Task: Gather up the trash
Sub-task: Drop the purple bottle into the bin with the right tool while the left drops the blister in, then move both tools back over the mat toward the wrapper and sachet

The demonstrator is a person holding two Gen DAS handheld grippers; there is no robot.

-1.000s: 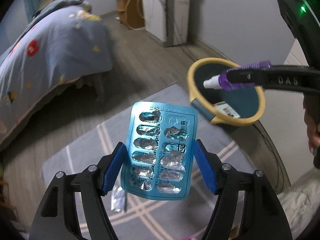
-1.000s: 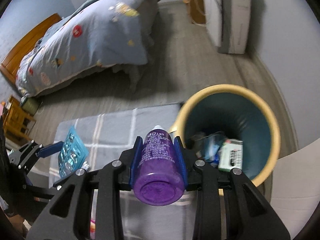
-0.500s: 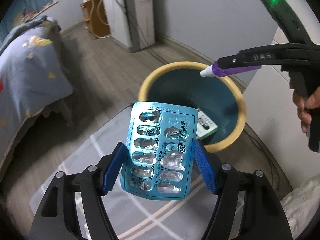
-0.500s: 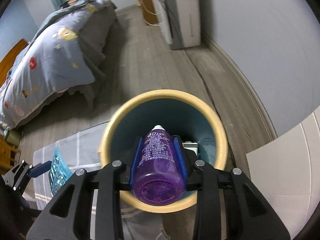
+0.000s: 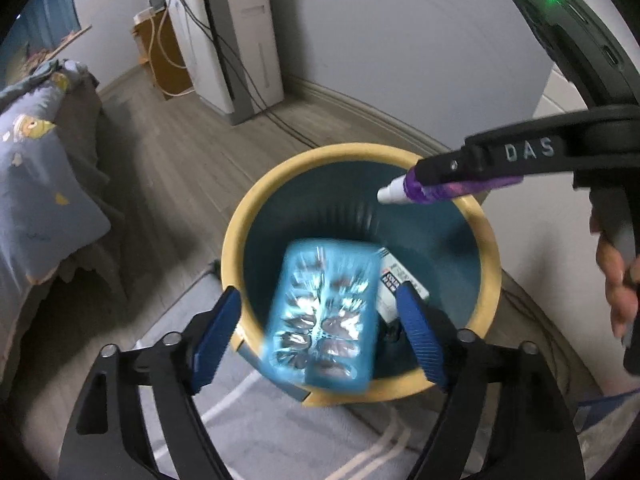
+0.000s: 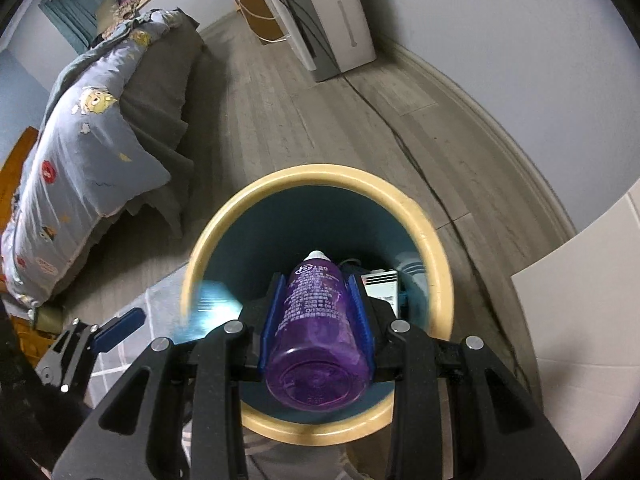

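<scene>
A round bin with a yellow rim [image 5: 240, 224] and dark teal inside stands on the floor; it also shows in the right wrist view [image 6: 436, 240]. My left gripper [image 5: 320, 320] is open over the bin's near rim. A blue blister pack [image 5: 324, 312], blurred, is loose between its fingers and apart from both pads, over the bin mouth; it shows as a blue smear in the right wrist view [image 6: 208, 312]. My right gripper [image 6: 316, 320] is shut on a purple bottle [image 6: 316, 328] with a white cap, held over the bin; the bottle also shows in the left wrist view [image 5: 416, 194]. A white box [image 5: 400, 280] lies inside the bin.
A bed with a blue patterned duvet [image 6: 84, 160] is to the left. A white appliance [image 5: 236, 40] with cables stands against the far wall. A grey striped rug [image 5: 280, 432] lies under the bin's near side. White furniture [image 6: 580, 320] stands to the right.
My left gripper has opened and let go of the blister pack, which is dropping toward the bin. Both grippers have moved closer over the bin. The right gripper still holds the purple bottle.
</scene>
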